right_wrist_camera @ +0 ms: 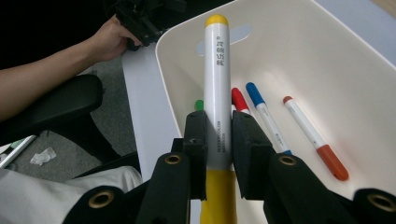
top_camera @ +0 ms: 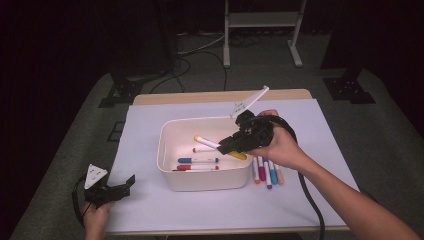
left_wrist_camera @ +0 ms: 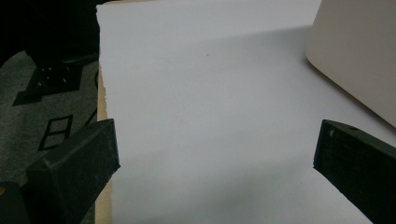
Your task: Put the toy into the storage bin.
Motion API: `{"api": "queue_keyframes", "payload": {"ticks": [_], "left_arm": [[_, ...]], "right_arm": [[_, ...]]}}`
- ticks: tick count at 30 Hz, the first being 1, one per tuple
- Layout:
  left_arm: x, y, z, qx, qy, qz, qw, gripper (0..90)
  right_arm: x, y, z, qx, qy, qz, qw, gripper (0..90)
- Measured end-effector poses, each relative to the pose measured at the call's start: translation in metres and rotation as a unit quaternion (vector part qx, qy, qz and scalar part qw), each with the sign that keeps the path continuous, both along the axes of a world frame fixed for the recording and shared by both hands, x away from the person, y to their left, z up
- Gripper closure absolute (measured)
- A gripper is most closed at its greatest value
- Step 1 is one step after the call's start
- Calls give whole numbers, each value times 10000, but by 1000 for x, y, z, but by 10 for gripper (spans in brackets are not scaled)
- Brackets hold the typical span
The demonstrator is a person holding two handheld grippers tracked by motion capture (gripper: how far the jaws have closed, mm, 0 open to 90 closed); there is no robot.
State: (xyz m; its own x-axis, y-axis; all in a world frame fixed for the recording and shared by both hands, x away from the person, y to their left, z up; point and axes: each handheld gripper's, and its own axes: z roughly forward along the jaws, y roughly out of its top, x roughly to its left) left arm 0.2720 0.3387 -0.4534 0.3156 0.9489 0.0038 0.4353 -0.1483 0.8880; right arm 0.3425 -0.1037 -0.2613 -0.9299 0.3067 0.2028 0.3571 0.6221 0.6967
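While the left gripper (top_camera: 119, 189) sits near the front-left corner of the table (top_camera: 150, 210), held in the person's left hand (top_camera: 96, 216), its jaws stand wide apart w/ nothing between them; the left gripper view has just bare white surface between the two black jaws, and a corner of the bin at far right.

Further in, approx. mid-table, the right gripper (right_wrist_camera: 218, 140) is clenched on a yellow marker (right_wrist_camera: 217, 88). Both jaws press the white barrel from either side, a bit above the yellow end, which sits back between the jaws. Long axis of the marker runs along the gripper's own line, cap end pointing away from the hand. In the high view the marker (top_camera: 207, 142) lies at a slant over the white bin (top_camera: 167, 177): capped tip toward the bin's back-left, yellow end toward its right wall, near the right hand (top_camera: 277, 145). It hangs above the bin's inside, not resting on the bottom.

Below it, on the bin floor, lie a blue marker (top_camera: 198, 160), a red marker (top_camera: 197, 167) and an orange-capped marker (top_camera: 202, 149), roughly parallel to the front edge. Just beside the bin's right wall, on the table, a row of loose markers (top_camera: 267, 172) lies pointing front-to-back.
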Motion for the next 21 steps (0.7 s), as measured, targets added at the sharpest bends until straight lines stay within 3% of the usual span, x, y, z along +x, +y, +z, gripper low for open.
{"api": "queue_keyframes", "payload": {"ticks": [21], "left_arm": [[1,1,0,-27,6,-7,10000,0]], "right_arm": [[21,51,-39,-311,5,414,9987,758]]}}
